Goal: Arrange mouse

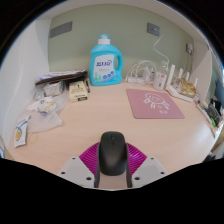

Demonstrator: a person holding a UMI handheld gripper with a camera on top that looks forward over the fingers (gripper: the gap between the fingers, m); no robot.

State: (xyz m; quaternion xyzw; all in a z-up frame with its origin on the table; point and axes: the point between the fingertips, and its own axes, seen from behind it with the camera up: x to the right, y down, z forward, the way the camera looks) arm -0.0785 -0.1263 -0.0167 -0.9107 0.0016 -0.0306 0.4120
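Observation:
A black computer mouse (112, 153) sits between my gripper's (112, 165) two fingers, its body covering most of the magenta pads (92, 157). Both pads press against its sides and it is held above the light wooden table (100, 120). A pink mouse mat (154, 102) with a white drawing lies on the table ahead and to the right of the fingers.
A blue detergent bottle (105, 62) stands at the back by the wall. Packets and small bags (52, 97) lie to the left. Cables and a white rack with bottles (180, 85) stand at the back right. A dark object (218, 95) is at the far right.

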